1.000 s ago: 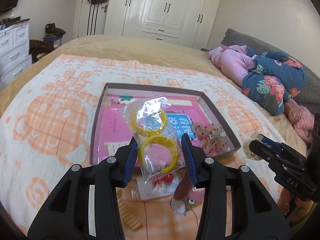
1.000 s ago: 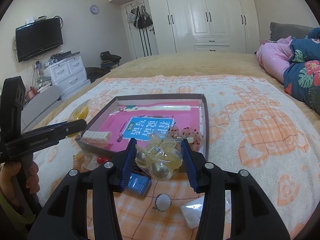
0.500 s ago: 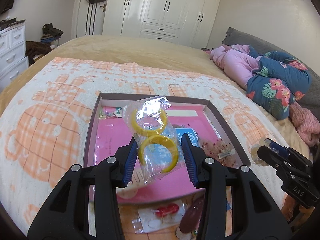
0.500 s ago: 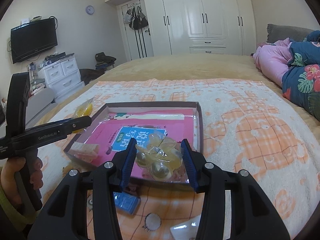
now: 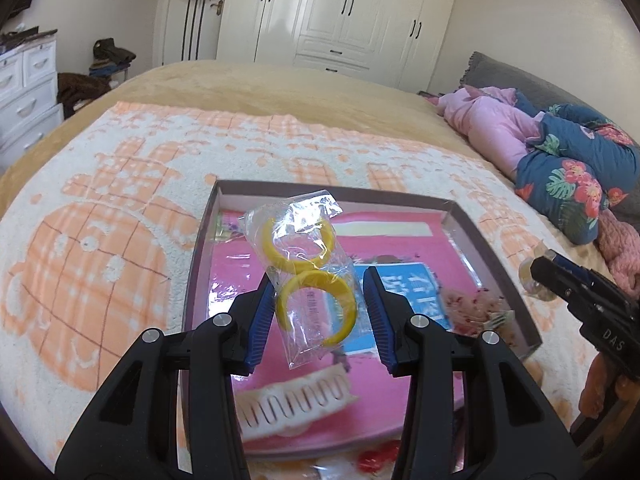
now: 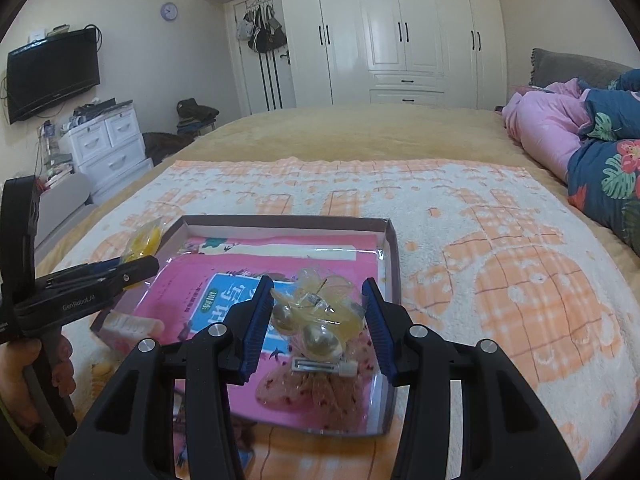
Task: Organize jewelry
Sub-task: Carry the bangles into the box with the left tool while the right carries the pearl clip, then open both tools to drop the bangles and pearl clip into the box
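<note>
Above box [image 5: 492,256], bangle bag [image 5: 308,276] upright, jaws clamping it

A bed [image 6: 360,128] fills the room, covered by a tan blanket with a white and orange checked towel [image 6: 500,248] spread over its near part. At the right lie a pink quilt [image 6: 540,132] and a blue flowered quilt [image 6: 612,168], bunched together, with a grey pillow [image 6: 568,66] beyond them. A white wardrobe [image 6: 400,32] stands along the far wall. Just left of it several bags [image 6: 262,32] hang on a door. A round clock [image 6: 169,11] hangs on the wall, and a black television [image 6: 52,74] is mounted at the left above a white chest of drawers [image 6: 108,140]. Dark clothes [image 6: 196,114] are piled near the far left corner.
</note>
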`<state>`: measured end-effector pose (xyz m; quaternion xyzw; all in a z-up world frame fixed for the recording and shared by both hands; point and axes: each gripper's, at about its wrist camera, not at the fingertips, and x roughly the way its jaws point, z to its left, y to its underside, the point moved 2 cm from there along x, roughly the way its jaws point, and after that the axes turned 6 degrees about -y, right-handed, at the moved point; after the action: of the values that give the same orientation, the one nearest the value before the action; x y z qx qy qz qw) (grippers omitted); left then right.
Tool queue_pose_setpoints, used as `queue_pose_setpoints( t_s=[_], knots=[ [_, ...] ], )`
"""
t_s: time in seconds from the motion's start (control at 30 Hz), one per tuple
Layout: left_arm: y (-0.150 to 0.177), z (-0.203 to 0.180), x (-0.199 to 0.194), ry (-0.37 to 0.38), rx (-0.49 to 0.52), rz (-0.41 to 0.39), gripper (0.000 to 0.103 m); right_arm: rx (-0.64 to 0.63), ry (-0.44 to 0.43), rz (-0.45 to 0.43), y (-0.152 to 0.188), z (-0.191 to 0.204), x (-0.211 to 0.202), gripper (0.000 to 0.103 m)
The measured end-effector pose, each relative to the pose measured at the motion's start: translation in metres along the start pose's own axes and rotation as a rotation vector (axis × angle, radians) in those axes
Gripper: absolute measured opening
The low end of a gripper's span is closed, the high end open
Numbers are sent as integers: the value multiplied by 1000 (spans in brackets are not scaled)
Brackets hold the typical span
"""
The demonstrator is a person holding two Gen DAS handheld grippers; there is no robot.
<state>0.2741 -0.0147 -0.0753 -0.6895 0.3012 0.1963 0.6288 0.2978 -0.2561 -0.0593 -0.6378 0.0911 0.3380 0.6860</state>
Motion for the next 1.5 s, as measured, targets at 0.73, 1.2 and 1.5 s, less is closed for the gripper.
queue_pose_setpoints(
  t_s=[0.73, 1.2, 1.5],
  knots=[
    [10, 8, 25, -10, 2, 63, 37, 55, 83, 126, 20, -23, 58, 46],
    [1, 6, -27, -2, -21, -49, 56, 49, 85, 18, 20, -21, 18, 70],
    [1, 3, -64, 1, -39, -124, 89, 51, 81, -58, 22, -15, -21, 82]
  ],
)
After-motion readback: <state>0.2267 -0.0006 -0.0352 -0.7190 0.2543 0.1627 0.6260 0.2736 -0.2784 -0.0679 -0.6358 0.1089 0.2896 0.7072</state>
